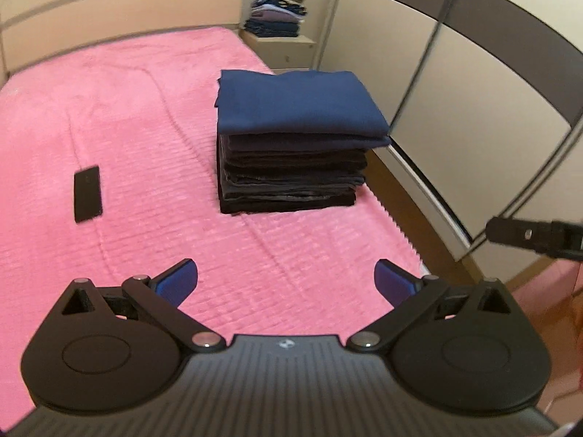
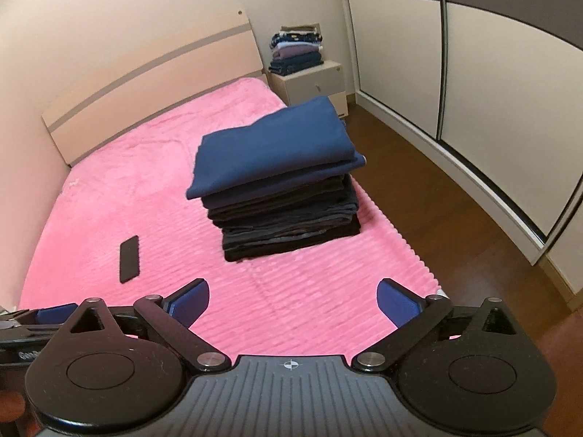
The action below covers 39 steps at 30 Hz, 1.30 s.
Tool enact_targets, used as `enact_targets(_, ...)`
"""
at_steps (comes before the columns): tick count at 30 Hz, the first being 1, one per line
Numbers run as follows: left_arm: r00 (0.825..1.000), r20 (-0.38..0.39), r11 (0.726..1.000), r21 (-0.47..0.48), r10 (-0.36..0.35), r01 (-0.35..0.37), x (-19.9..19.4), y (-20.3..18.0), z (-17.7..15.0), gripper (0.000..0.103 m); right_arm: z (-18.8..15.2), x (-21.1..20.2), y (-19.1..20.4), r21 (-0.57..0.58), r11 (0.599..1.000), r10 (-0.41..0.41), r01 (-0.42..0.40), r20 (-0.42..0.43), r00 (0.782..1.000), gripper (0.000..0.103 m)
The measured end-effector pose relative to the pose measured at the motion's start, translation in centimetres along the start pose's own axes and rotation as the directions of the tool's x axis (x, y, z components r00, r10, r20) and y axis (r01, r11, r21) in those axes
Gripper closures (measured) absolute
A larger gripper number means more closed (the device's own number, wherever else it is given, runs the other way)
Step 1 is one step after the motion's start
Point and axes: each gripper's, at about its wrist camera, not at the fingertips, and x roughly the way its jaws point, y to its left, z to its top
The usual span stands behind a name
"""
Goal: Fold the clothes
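We hold the left hand-held gripper (image 1: 286, 284) and the right hand-held gripper (image 2: 293, 302) tilted down over the pink bed (image 1: 127, 127), both spread wide and empty. The stack of folded clothes (image 1: 291, 145) sits ahead, near the bed's edge.

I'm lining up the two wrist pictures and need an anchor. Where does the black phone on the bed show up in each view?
Left wrist view: the black phone lies at the left, flat on the pink bedspread, left of the stack of folded clothes.
Right wrist view: the phone lies left of centre, nearer the lower edge, again left of the stack.
Shared landmark: the nightstand with a second clothes pile, behind the bed.
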Motion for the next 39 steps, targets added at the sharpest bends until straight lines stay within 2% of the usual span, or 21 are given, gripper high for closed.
enact_targets(4,1.000,-0.019,0.998,0.067,-0.007,0.009,-1.3,-0.4,-0.6,0.002,-1.0,-0.9,1.5,-0.025,1.000,0.002,-0.002,0.001,1.000,0.001)
enact_targets(7,1.000,0.019,0.997,0.082,0.006,-0.008,-2.0,-0.8,-0.7,0.002,-0.7,-0.8,2.0,-0.061,0.998,0.000,0.001,0.011,1.000,0.001)
enact_targets(11,0.997,0.073,0.998,0.047,0.031,-0.035,-2.5,-1.2,0.0,0.002,0.2,-0.2,2.0,-0.094,0.996,0.009,-0.007,0.015,1.000,0.001)
enact_targets(16,0.993,0.095,0.997,-0.035,0.069,-0.066,-2.1,-2.0,1.4,0.002,1.8,0.8,1.2,-0.140,0.990,0.037,-0.034,0.015,0.999,0.001)
enact_targets(23,0.987,0.060,0.987,-0.075,0.147,-0.143,0.2,-3.7,2.4,0.002,3.7,2.5,-0.5,-0.162,0.985,0.054,-0.053,0.000,0.999,0.001)
enact_targets(27,0.987,0.034,0.983,-0.100,0.160,-0.156,1.2,-4.3,2.5,0.002,4.3,3.1,-1.2,-0.171,0.983,0.062,-0.064,-0.014,0.998,0.001)
enact_targets(39,0.982,0.034,0.977,-0.108,0.188,-0.183,2.6,-6.0,3.1,0.001,5.3,4.3,-2.4,-0.186,0.979,0.073,-0.079,-0.037,0.997,0.001)
